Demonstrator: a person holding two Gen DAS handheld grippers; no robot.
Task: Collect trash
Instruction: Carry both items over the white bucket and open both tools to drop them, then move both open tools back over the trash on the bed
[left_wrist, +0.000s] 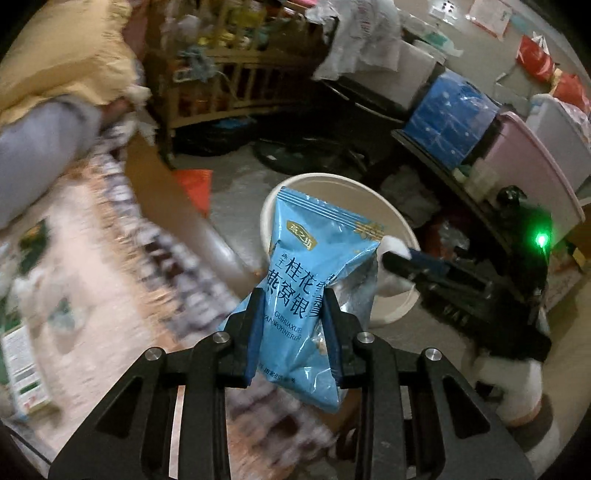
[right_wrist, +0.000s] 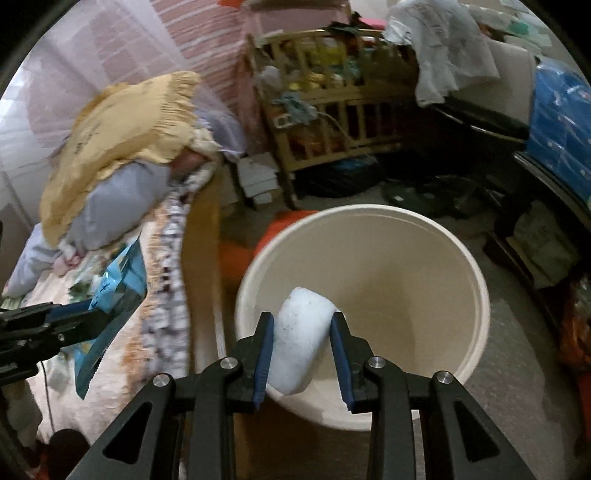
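left wrist view: your left claw is clamped on a crinkled light-blue foil snack packet printed with dark chinese characters, its blue-padded fingers pressing the packet's lower half from both sides. the packet stands roughly upright in the grip, held up in the air. behind it, on the grey floor, sits a round cream-coloured plastic bucket, partly hidden by the packet. to the right your right claw reaches in over the bucket's rim, gripping a white lump of crumpled tissue. on the left lies a bed with a patterned pink cover, blurred.

right wrist view: your right claw is closed on the white crumpled tissue, which bulges up between the blue pads and hangs just over the near rim of the cream bucket; the inside of the bucket looks bare as far as it shows. at the left edge your left claw holds the blue packet above the bed cover, well apart from the bucket. a yellow frilled pillow lies further back on the bed.
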